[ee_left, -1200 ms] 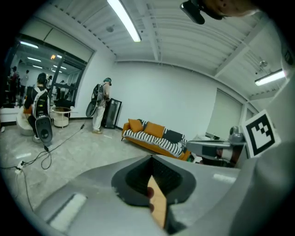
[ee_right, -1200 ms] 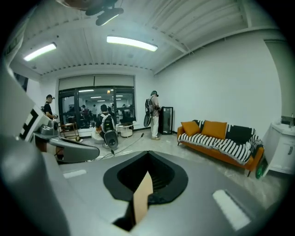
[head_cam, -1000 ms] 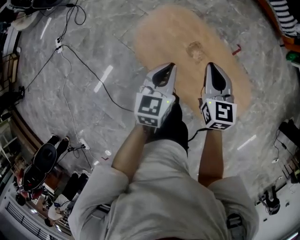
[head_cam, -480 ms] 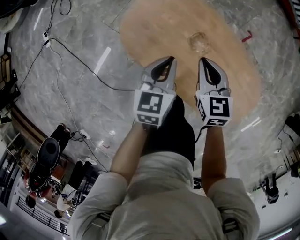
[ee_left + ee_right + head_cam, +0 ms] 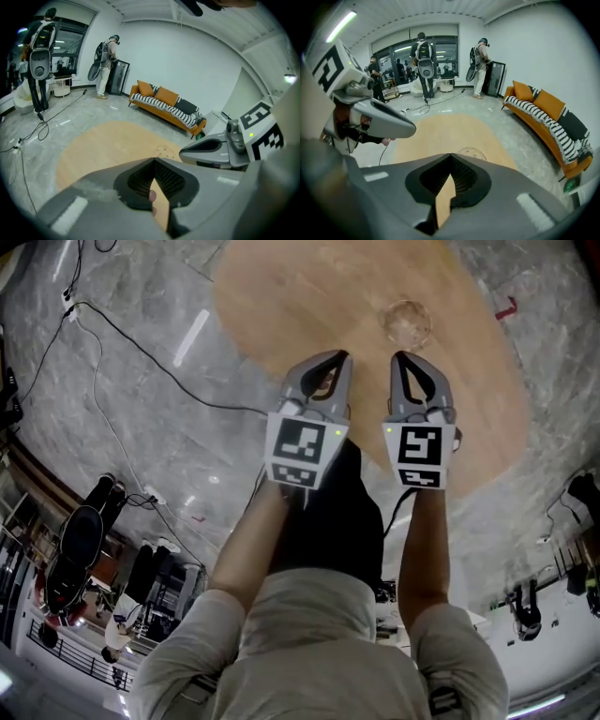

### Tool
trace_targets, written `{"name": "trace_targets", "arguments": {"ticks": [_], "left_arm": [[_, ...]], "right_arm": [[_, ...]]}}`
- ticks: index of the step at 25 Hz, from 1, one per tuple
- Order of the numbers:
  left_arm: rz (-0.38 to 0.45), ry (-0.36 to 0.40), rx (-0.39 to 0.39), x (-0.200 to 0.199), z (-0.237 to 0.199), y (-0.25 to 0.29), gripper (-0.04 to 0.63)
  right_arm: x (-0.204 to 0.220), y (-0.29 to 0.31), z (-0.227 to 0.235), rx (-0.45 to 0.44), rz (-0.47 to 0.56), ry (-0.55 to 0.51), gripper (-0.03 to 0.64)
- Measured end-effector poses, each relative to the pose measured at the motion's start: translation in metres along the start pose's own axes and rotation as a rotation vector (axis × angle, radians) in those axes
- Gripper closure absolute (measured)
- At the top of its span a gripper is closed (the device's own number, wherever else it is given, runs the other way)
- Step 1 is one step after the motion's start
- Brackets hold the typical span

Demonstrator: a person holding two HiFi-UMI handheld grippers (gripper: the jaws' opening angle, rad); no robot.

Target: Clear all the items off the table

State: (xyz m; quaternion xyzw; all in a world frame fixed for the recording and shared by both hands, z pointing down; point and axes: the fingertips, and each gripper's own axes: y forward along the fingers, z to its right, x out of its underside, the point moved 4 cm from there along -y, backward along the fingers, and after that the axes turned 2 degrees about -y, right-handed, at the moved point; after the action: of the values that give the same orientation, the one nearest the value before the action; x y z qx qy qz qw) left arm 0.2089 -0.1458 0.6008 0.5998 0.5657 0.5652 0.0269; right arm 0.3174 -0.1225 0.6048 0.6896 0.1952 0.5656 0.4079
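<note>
- Currently we hold the left gripper [image 5: 343,358] and right gripper [image 5: 399,358] side by side over the tabletop [image 5: 281,296], both jaws closed tip to tip and empty, probably lining up a reach.
- One clear glass item [image 5: 406,322] sits just ahead of the right gripper, untouched.

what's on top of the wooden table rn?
One clear round glass item sits on the oval wooden table; nothing else shows. The left gripper and right gripper, both shut and empty, cover part of its near edge in the head view.
</note>
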Motion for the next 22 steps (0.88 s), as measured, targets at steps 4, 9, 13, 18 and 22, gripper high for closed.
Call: {"name": "trace_targets", "arguments": {"ticks": [4,9,13,18,22], "left_arm": [[-0.020,-0.045,-0.006,0.008,-0.008,0.011,0.575],[-0.027,-0.036,-0.011,0.012,-0.025,0.027,0.575],[-0.039,-0.057,-0.018,0.017,-0.035,0.033,0.575],[-0.048,-0.088,-0.030,0.021,-0.044,0.036,0.575],[-0.057,-0.113,-0.029,0.026,-0.045,0.033,0.575]], "right_arm": [[0.005,0.017,0.001,-0.023,-0.086,-0.062,0.611],[0.007,0.043,-0.001,-0.041,-0.136,-0.086,0.609],[0.011,0.057,-0.001,-0.036,-0.190,-0.153,0.582],[0.017,0.076,-0.002,-0.066,-0.268,-0.205,0.531],[0.022,0.085,-0.001,-0.065,-0.306,-0.241,0.529]]}}
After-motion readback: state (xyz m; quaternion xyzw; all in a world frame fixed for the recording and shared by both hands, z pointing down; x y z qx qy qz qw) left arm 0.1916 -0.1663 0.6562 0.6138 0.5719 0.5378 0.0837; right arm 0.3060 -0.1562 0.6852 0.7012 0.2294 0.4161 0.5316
